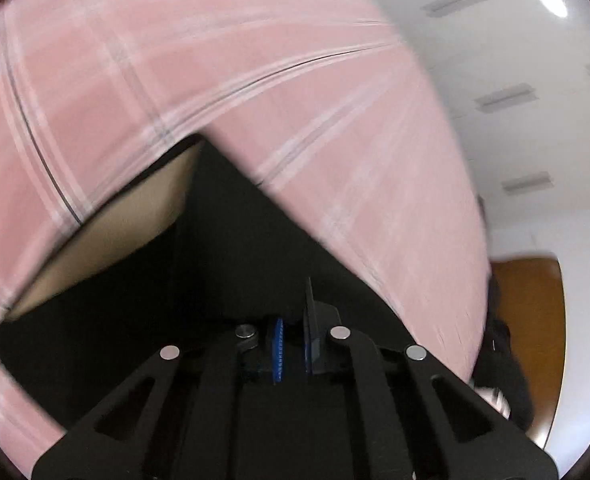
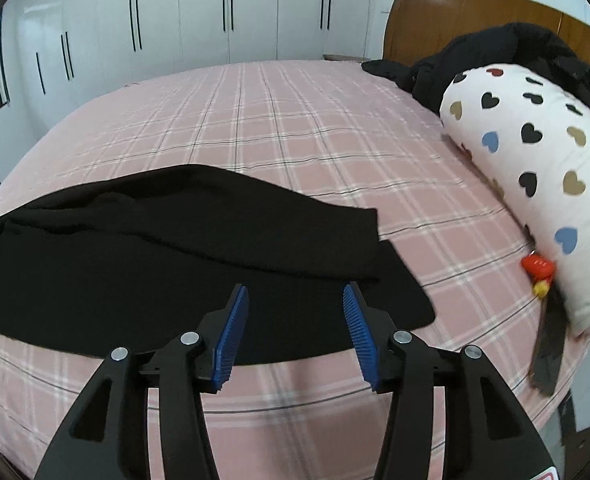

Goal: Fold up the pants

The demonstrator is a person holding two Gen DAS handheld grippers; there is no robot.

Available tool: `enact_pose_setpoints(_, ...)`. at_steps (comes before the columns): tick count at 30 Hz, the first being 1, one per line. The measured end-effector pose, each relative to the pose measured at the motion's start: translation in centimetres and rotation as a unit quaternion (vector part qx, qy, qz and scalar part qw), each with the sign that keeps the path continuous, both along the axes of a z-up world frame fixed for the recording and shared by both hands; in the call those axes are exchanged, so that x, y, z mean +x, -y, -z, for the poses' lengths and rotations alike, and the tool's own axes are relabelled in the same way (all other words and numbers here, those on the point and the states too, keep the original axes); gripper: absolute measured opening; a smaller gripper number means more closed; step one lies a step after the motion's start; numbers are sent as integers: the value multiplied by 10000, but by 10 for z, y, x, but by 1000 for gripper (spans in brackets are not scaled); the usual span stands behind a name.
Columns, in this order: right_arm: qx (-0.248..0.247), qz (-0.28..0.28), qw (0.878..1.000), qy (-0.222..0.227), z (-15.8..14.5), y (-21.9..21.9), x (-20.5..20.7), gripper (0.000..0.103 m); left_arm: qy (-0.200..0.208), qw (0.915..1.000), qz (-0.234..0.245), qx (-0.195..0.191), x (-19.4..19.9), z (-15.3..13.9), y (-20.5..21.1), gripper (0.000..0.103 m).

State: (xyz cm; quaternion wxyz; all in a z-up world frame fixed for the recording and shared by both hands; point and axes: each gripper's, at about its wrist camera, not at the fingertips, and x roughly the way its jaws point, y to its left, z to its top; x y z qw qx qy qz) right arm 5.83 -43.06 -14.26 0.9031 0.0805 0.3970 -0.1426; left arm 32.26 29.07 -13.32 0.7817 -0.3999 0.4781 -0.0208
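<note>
The black pants (image 2: 183,264) lie spread across the near part of the pink plaid bed (image 2: 295,128), one layer lapped over another. My right gripper (image 2: 295,300) is open, its blue pads apart, just above the pants' near edge. In the left wrist view my left gripper (image 1: 293,344) has its blue pads close together on black cloth of the pants (image 1: 235,240), which hangs in front of the camera. The view is tilted and blurred, with the pink bed (image 1: 175,60) filling the top.
A white bolster with coloured hearts (image 2: 535,168) lies along the bed's right edge, with a black jacket (image 2: 507,48) against the wooden headboard (image 2: 435,12). A small red toy (image 2: 539,268) sits beside the bolster. White wardrobes (image 2: 215,12) stand behind.
</note>
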Motion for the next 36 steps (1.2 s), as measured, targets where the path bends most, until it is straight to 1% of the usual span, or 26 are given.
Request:
enact_pose_setpoints(2,94,-9,10000,31,1,-5,-2,48,181,9993,288,126,-27,-23,-1,5)
enact_pose_setpoints(3,140,-21,9999,42,2,-6,-3,48,241,9986,440,194,-52,-36,-4,5)
enact_pose_setpoints(4,240,-23,9997,33,5,-6,-5,48,253,9980,492,291,-65,-41,-6,5)
enact_pose_setpoints(5,311,-11,9995,19,7,-5,-6,48,216,9972,523,496,-87,-46,-12,5)
enact_pose_setpoints(7,485,41,9988,-64,15,-2,-9,49,73,9961,534,694,-112,-42,-21,6)
enact_pose_setpoints(8,566,63,9983,-101,19,0,-10,51,-102,9949,570,826,-122,-34,-23,6)
enact_pose_setpoints(10,859,173,9960,-167,27,9,-9,51,-542,9905,633,1097,-139,-7,-23,6)
enact_pose_setpoints(11,1006,244,9945,-160,28,13,-8,52,-675,9892,645,1129,-142,4,-22,6)
enact_pose_setpoints(12,1269,359,9912,-91,28,22,-5,52,-832,9881,607,1141,-147,18,-21,6)
enact_pose_setpoints(13,1461,416,9884,-26,27,28,-1,54,-931,9875,531,1154,-147,29,-19,6)
enact_pose_setpoints(14,1688,469,9845,51,25,35,6,61,-973,9871,498,1172,-149,35,-16,6)
enact_pose_setpoints(17,2136,569,9753,52,26,52,31,70,-969,9855,400,1335,-146,39,-9,6)
enact_pose_setpoints(18,2302,552,9716,-38,31,58,47,70,-979,9852,384,1354,-142,40,-11,6)
enact_pose_setpoints(21,2536,779,9637,-318,55,77,92,70,-1046,9834,393,1431,-142,39,-10,7)
enact_pose_setpoints(23,2749,957,9561,-343,68,86,112,70,-1101,9810,437,1537,-138,39,-7,7)
enact_pose_setpoints(24,2882,1122,9502,-387,76,91,127,70,-1122,9803,447,1562,-130,44,-8,7)
enact_pose_setpoints(25,2970,1221,9462,-395,82,93,136,68,-1154,9792,461,1601,-118,48,-7,7)
enact_pose_setpoints(26,3065,1258,9425,-435,87,95,147,40,-1177,9783,469,1641,-115,47,-6,7)
enact_pose_setpoints(27,3163,1244,9395,-427,90,96,158,8,-1186,9778,468,1661,-110,47,-3,7)
enact_pose_setpoints(28,3218,1220,9379,-442,89,95,166,4,-1203,9773,462,1684,-107,47,-2,7)
enact_pose_setpoints(29,3205,1260,9381,-381,81,95,171,4,-1194,9772,458,1694,-103,44,-2,7)
enact_pose_setpoints(31,3068,942,9463,386,32,93,167,4,-1055,9776,441,1768,-100,30,-8,7)
enact_pose_setpoints(33,2835,490,9529,958,-20,86,149,4,-717,9786,522,1854,-94,6,-7,7)
enact_pose_setpoints(34,2684,334,9564,1099,-39,82,136,4,-642,9780,554,1905,-93,0,-6,7)
enact_pose_setpoints(35,2480,263,9619,1124,-49,80,121,4,-583,9768,589,1974,-92,-5,-5,7)
enact_pose_setpoints(36,2236,259,9691,1004,-48,79,105,3,-553,9749,626,2064,-92,-6,-5,7)
